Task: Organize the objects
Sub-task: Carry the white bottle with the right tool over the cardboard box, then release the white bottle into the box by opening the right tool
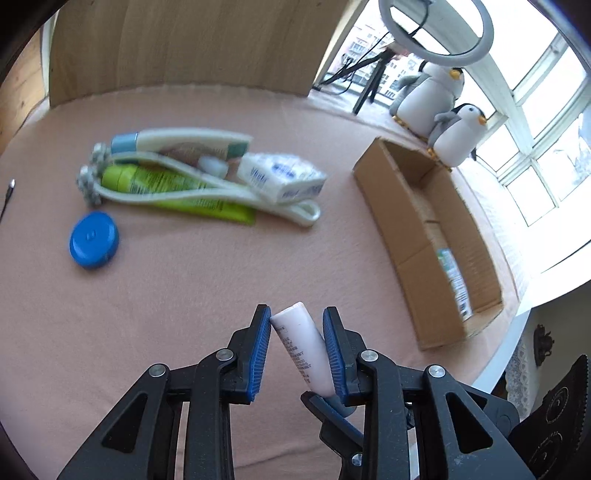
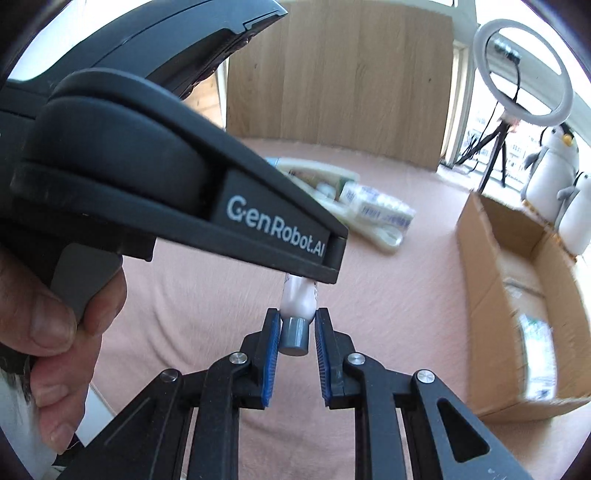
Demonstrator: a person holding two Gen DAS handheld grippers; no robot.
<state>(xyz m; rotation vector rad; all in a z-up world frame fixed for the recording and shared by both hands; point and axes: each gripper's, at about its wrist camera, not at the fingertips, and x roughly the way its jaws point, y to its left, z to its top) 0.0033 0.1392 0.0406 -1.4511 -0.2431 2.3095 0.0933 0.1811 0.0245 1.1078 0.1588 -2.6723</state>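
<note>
Small pale tube held between both grippers above the pink cloth.

The pale tube [image 1: 304,347] is pinched by the left gripper [image 1: 297,349] around its body, while the right gripper [image 2: 295,332] clamps its grey cap [image 2: 294,338]. An open cardboard box [image 1: 380,192] sits to the right; other toiletries [image 1: 192,173] and a blue round case [image 1: 94,240] lie farther off.

A pale wooden panel [image 1: 184,48] stands at the far side. Daylight pours through white-framed windows [image 1: 535,122] on the right, beside a white ring light [image 1: 436,33].

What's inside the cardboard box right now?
The cardboard box holds a flat pale packet with a green-and-white label on its floor. The near wall hides that corner; the print is blurred.
</note>
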